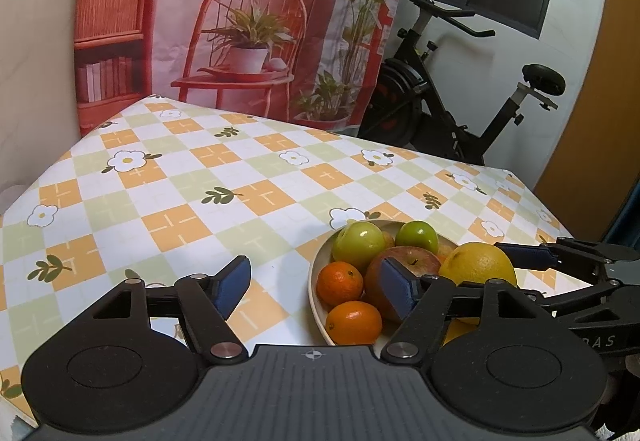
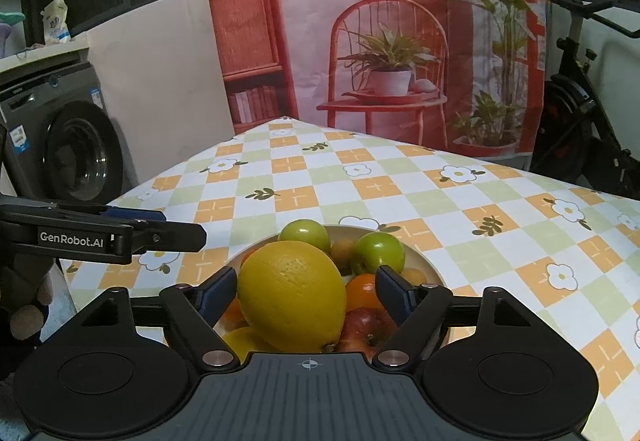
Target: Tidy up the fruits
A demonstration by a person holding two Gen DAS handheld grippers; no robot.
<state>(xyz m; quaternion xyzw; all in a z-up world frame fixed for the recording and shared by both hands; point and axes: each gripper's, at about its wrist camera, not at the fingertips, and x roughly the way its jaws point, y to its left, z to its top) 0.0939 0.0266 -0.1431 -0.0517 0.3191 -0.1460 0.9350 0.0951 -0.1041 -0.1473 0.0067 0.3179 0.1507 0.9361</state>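
A beige bowl of fruit stands on the checked tablecloth. In it lie two green apples, a red apple, two oranges and a big yellow citrus. My right gripper is open around the yellow citrus, with its right pad clear of the peel. My left gripper is open at the bowl's left rim, holding nothing. The right gripper's far finger shows beside the citrus in the left wrist view.
A printed backdrop hangs behind the table. An exercise bike stands at the far right, a washing machine at the left. Bare tablecloth stretches left of and beyond the bowl. A gloved hand holds the left gripper.
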